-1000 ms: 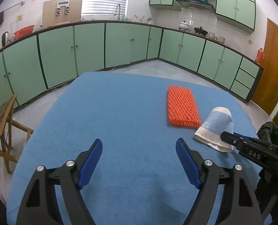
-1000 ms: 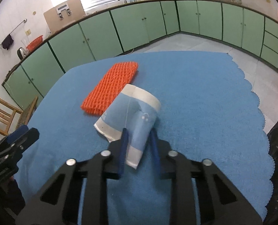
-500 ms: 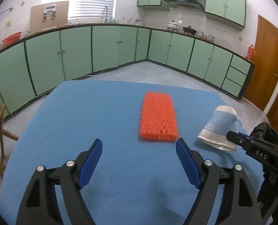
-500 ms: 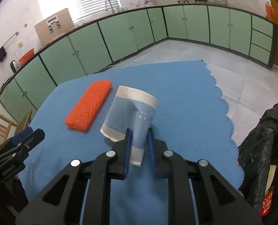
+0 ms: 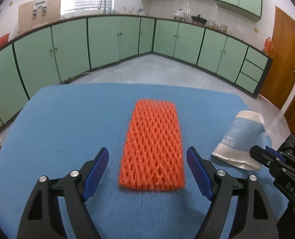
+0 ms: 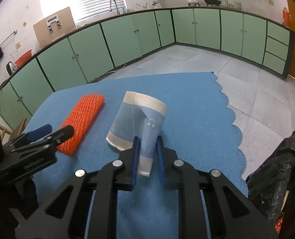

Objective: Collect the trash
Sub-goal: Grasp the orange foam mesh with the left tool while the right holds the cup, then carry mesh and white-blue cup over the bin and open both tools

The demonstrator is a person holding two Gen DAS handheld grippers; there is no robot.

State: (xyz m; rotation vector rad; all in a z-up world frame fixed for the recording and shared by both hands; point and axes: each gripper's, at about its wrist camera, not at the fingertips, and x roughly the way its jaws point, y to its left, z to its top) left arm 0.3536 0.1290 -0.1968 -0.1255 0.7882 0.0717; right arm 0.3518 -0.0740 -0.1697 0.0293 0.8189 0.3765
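The right claw pinches the crushed blue paper cup, just right of the orange foam net; the left claw gapes wide around the net's near end.

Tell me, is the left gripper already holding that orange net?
No. The left gripper is wide open, and the orange net lies flat on the blue cloth between its fingers, which do not touch it.

Both grippers, left gripper and right gripper, have black angular frames, blue ribbed pads and silver screws; white "DAS" lettering marks the right one.
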